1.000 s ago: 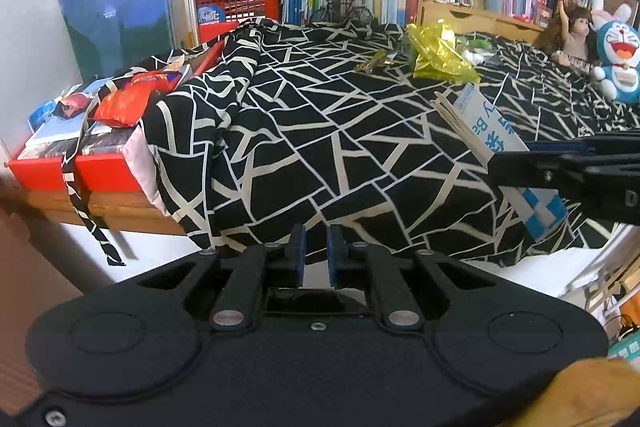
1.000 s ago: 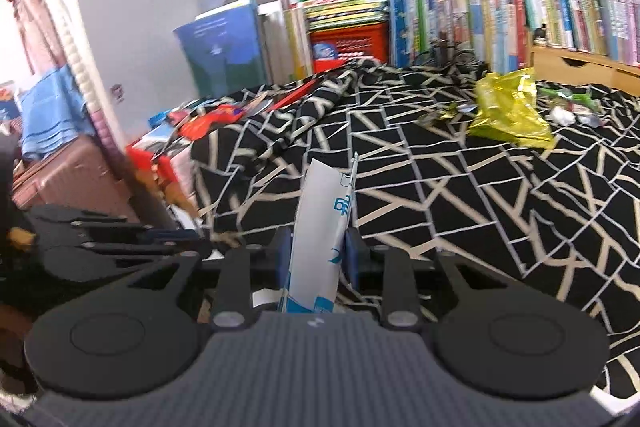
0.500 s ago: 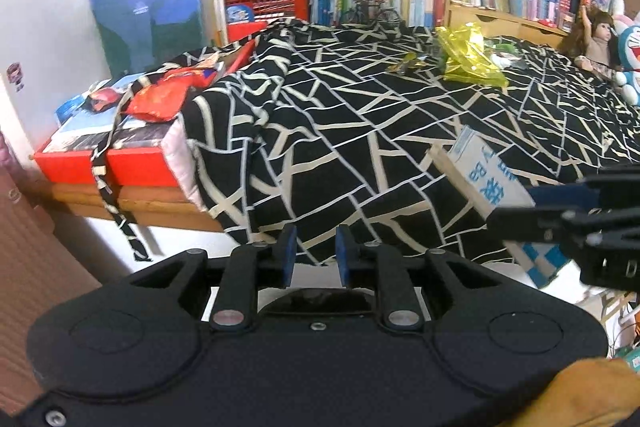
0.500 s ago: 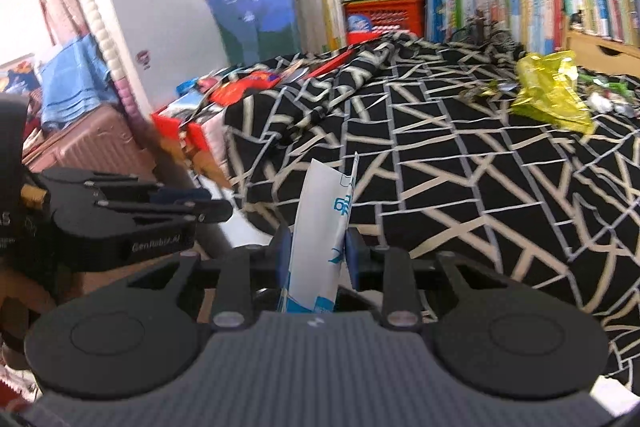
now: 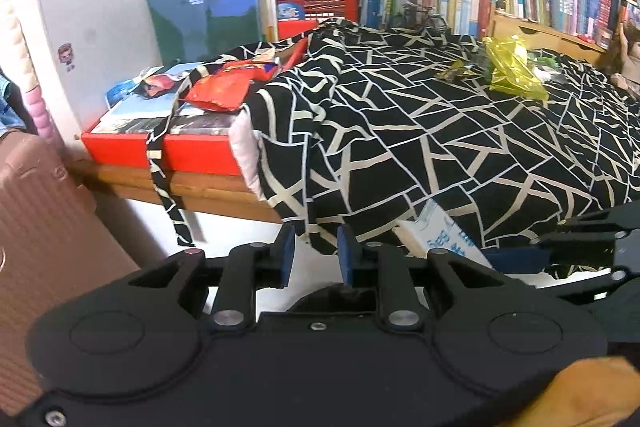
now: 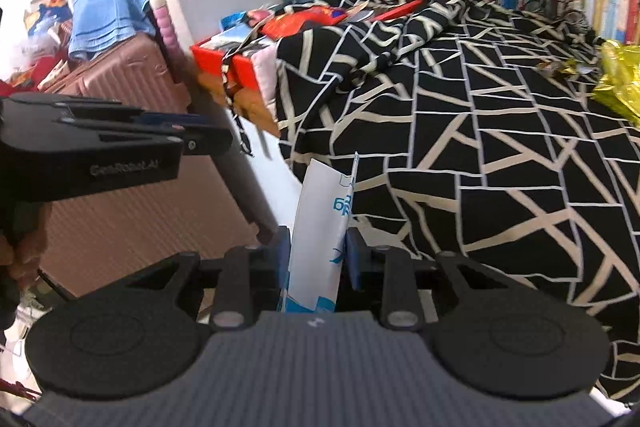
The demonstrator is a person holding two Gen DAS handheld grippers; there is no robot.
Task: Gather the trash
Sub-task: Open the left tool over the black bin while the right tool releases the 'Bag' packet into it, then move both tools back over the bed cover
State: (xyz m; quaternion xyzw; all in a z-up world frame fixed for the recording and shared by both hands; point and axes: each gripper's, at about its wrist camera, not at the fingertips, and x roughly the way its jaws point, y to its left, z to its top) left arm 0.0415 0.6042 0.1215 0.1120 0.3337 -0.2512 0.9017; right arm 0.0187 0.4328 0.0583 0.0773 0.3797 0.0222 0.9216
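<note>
**Carry Step: One Item Held, Disposal Pending**

While the right gripper (image 6: 316,259) clamps the white-and-blue carton (image 6: 320,227) off the near bed edge, the left gripper (image 5: 314,259) stands slightly open, empty. Next: find a bin (none visible); yellow wrapper (image 5: 512,71) remains far right.

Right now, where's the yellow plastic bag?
The yellow plastic bag lies on the black-and-white patterned cloth at the far right in the left wrist view, near the wooden shelf of books, well beyond both grippers.
</note>
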